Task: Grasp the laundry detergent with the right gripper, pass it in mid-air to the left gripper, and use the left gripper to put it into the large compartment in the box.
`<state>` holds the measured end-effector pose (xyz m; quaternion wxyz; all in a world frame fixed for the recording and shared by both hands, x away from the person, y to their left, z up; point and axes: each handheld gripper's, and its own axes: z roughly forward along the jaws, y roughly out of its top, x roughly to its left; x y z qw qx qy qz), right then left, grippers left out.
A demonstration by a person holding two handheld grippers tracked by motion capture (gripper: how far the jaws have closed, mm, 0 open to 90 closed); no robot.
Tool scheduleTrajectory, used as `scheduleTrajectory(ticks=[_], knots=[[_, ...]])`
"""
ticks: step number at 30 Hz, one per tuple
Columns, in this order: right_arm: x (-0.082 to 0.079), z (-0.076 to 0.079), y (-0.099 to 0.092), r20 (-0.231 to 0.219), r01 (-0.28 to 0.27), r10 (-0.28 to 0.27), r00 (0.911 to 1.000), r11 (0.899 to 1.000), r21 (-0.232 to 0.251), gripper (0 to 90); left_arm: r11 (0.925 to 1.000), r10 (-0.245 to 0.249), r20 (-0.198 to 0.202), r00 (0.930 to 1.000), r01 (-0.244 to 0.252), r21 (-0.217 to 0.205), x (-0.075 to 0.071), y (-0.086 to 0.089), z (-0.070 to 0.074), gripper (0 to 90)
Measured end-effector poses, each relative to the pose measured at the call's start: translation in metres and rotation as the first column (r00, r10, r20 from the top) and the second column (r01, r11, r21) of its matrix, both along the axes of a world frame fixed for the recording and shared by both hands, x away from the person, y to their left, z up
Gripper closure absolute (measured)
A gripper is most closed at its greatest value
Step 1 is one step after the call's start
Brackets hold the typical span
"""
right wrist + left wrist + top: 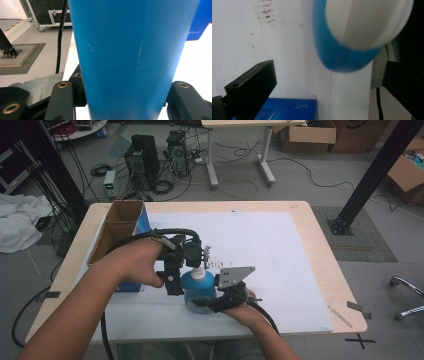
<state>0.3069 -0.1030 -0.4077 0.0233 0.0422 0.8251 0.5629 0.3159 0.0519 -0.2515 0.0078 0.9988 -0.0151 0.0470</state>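
Right gripper (212,304) clenched on blue bottle (199,290); left gripper (192,255) released over white cap (367,22) — off-centre closing could tip bottle.

The blue box (287,110) bears small print reading "5.0", upside down.

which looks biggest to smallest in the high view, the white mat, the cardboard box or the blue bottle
1. white mat, covering most of the tabletop
2. cardboard box, open, at the mat's left edge
3. blue bottle, partly hidden by the tongs
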Motion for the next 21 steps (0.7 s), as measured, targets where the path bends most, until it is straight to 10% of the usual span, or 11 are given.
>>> scheduleTrajectory(ticks=[21], knots=[[0.009, 0.01, 0.035, 0.017, -0.029, 0.029, 0.9994, 0.999, 0.016, 45.8, 0.9998, 0.017, -0.015, 0.9997, -0.017, 0.005, -0.002, 0.002, -0.009, 0.3]])
